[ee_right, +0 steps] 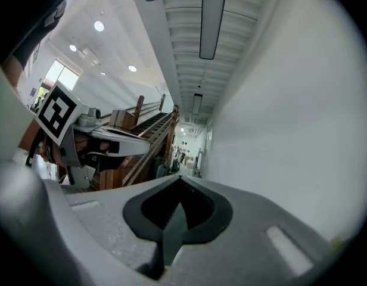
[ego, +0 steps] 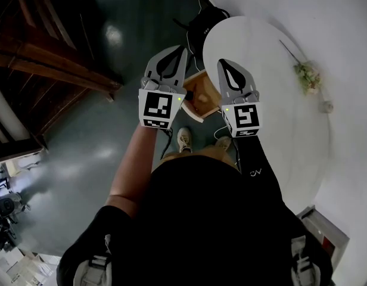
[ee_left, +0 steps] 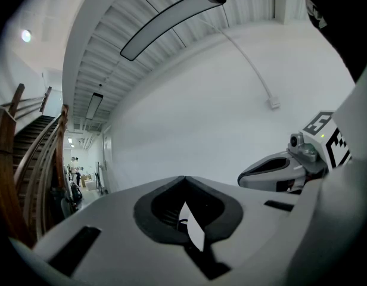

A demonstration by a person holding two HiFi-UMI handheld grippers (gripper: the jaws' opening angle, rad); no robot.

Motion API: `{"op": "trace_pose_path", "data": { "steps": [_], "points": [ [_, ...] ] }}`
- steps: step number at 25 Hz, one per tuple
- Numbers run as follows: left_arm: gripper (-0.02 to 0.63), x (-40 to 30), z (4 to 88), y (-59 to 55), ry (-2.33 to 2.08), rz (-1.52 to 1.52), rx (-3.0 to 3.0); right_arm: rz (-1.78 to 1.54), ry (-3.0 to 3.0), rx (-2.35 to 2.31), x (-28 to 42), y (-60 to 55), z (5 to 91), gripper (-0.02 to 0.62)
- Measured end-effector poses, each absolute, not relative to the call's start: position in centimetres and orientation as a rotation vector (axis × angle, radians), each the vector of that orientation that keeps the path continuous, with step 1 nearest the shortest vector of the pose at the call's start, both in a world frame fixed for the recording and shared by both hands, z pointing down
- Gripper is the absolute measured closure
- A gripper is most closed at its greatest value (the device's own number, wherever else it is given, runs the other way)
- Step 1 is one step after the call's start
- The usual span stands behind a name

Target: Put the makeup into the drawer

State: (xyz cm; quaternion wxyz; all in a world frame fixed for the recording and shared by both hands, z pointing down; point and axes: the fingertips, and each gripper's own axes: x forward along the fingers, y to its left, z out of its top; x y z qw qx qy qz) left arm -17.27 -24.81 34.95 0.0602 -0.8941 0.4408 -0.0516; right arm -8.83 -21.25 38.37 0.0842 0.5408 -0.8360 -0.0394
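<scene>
I hold both grippers level in front of me, side by side, above the floor. In the head view my left gripper (ego: 181, 49) and my right gripper (ego: 223, 62) each have their jaws closed together with nothing between them. Between and below them sits a small wooden drawer box (ego: 198, 98) at the edge of the white round table (ego: 273, 46). In the left gripper view my left gripper (ee_left: 184, 177) faces a bare white wall, with the right gripper (ee_left: 244, 176) beside it. The right gripper view shows my right gripper (ee_right: 180, 177) shut. I see no makeup item.
A dried flower sprig (ego: 307, 75) and a small round object (ego: 327, 106) lie on the table. A black bag with cables (ego: 202, 21) sits on the floor beyond it. A wooden staircase (ego: 46, 58) stands at the left. My shoes (ego: 184, 139) are below the grippers.
</scene>
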Motion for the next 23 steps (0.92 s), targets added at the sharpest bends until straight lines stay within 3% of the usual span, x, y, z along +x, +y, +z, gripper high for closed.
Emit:
{"op": "trace_pose_path", "data": {
  "steps": [23],
  "points": [
    [0.599,-18.4,35.3,-25.1,1.218,-0.191,-2.75,-0.096,-2.424,1.69,-10.8,-21.1,38.6,0.591]
  ]
}}
